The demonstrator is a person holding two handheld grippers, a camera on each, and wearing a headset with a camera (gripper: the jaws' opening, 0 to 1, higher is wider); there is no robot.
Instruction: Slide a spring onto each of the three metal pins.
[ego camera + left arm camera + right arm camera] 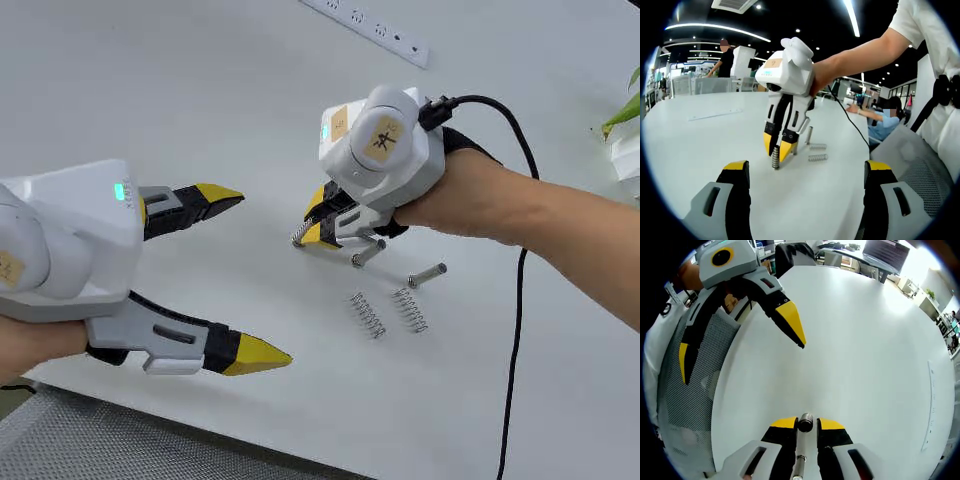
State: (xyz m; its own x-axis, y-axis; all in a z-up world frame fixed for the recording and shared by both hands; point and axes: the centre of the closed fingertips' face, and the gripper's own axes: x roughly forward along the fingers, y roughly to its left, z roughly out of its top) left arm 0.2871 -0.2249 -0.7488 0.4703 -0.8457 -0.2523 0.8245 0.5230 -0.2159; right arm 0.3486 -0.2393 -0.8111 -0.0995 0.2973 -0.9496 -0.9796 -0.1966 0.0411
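Observation:
My right gripper [318, 228] points down at the white table [200, 90], shut on a metal pin [805, 422] that lies between its yellow tips. A spring [298, 238] sits on the end that sticks out, and it shows in the left gripper view as the coil [775, 160] below the tips. Just beside it lie two bare pins [367, 253] [427, 274]. Two loose springs [367, 314] [410, 310] lie a little nearer to me. My left gripper [240, 275] hovers open at the left, apart from the parts, with nothing between its fingers.
A white power strip [370, 20] lies at the far edge. A black cable [520, 280] trails from the right gripper across the table. A green plant leaf [625, 108] is at the right. The table's near edge runs above a mesh chair seat [100, 440].

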